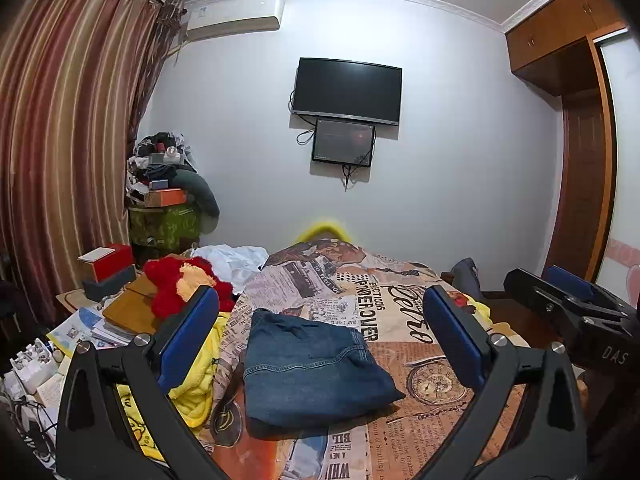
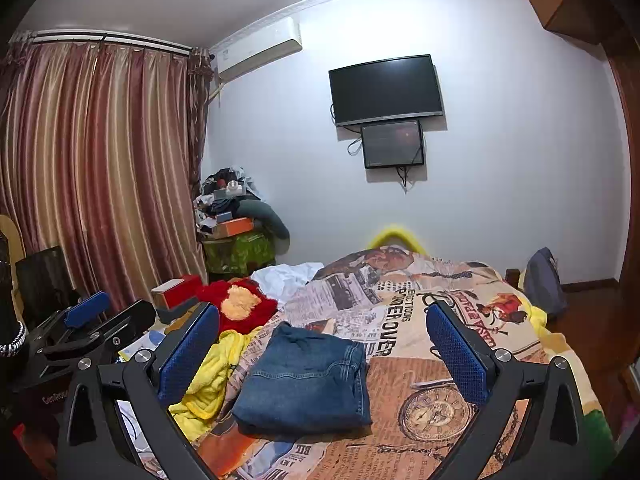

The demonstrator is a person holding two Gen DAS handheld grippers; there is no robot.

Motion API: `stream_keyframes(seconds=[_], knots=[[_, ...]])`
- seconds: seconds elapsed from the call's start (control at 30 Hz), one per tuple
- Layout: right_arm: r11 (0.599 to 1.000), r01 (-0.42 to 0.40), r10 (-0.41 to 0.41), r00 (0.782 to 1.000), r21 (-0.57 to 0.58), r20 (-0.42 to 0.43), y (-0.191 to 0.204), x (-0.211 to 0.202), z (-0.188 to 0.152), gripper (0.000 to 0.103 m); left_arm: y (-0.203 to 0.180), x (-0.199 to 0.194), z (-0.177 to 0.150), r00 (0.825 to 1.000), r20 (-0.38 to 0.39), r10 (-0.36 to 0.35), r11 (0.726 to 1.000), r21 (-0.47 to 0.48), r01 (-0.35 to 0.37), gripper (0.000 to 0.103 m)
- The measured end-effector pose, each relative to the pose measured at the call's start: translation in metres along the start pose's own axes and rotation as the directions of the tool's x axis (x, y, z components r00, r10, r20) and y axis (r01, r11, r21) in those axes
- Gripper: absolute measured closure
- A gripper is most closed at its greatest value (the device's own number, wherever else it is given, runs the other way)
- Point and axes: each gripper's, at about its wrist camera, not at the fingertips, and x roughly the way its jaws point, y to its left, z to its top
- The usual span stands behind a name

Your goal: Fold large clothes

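A pair of blue jeans (image 1: 312,368) lies folded into a compact rectangle on the newspaper-print bedspread (image 1: 400,308). My left gripper (image 1: 320,312) hovers above and in front of the jeans, open, with nothing between its blue pads. In the right wrist view the same folded jeans (image 2: 308,380) sit flat on the bedspread (image 2: 420,320), and my right gripper (image 2: 324,316) is open over them, empty. Each gripper shows at the edge of the other's view: the right one (image 1: 568,300) and the left one (image 2: 88,320).
A yellow blanket (image 1: 196,384) and a red plush (image 1: 176,284) lie left of the jeans, with white cloth (image 1: 236,260) behind. A cluttered bedside table (image 1: 100,320) stands at left. Curtains, a wall television (image 1: 346,90) and a wardrobe (image 1: 580,120) surround the bed.
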Motion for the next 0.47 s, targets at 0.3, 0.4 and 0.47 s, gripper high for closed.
stream_keyframes(seconds=[0.3, 0.4, 0.47], knots=[[1.000, 0.005, -0.005, 1.000, 0.004, -0.003, 0.0002, 0.0020, -0.0012, 0.000, 0.0018, 0.0032, 0.0002, 1.000, -0.010, -0.008, 1.000, 0.001, 0.008, 0.000], [1.000, 0.008, -0.008, 1.000, 0.008, -0.009, 0.0006, 0.0044, -0.0032, 0.000, 0.0059, 0.0052, -0.0004, 1.000, -0.012, -0.010, 1.000, -0.010, 0.010, 0.000], [1.000, 0.010, -0.010, 1.000, 0.011, -0.013, 0.0014, 0.0063, -0.0042, 0.000, 0.0078, 0.0078, -0.0014, 1.000, -0.021, -0.008, 1.000, -0.014, 0.008, 0.000]])
